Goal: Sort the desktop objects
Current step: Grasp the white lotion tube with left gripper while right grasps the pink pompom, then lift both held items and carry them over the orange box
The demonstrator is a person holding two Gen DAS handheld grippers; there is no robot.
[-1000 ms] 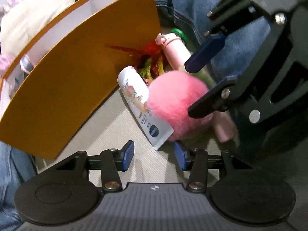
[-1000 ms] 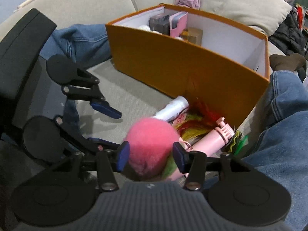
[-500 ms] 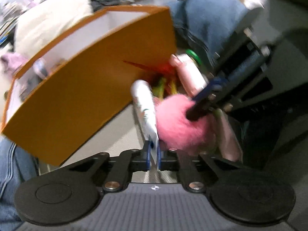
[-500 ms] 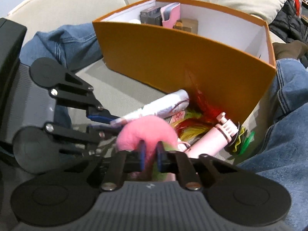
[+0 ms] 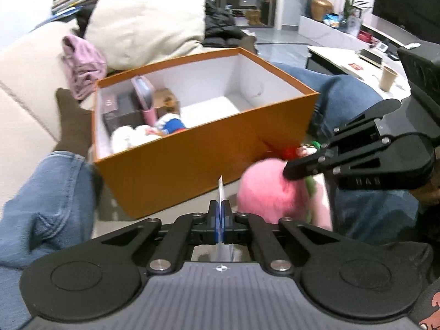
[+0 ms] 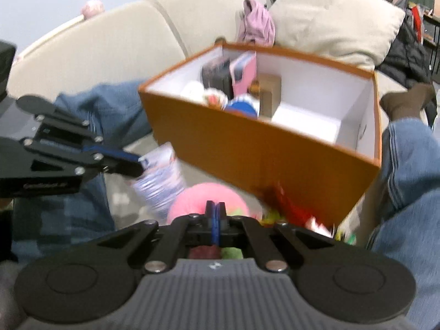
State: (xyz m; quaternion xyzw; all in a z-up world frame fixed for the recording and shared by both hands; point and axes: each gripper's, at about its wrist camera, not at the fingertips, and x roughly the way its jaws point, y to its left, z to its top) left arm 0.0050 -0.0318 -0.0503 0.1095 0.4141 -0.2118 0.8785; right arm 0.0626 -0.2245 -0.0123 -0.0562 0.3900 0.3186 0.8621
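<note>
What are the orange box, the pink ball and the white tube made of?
The orange box looks like stiff matte cardboard: thin straight walls, white inside. The pink ball seems to be soft plush or fake fur, with a fuzzy outline that dents where the right hand-held gripper pinches it. The white tube, held in the left hand-held gripper, is probably glossy printed plastic with a flat crimped end.

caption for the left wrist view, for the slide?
Left gripper shut on a white tube, right gripper pinching a pink pompom, orange box ahead.
</note>
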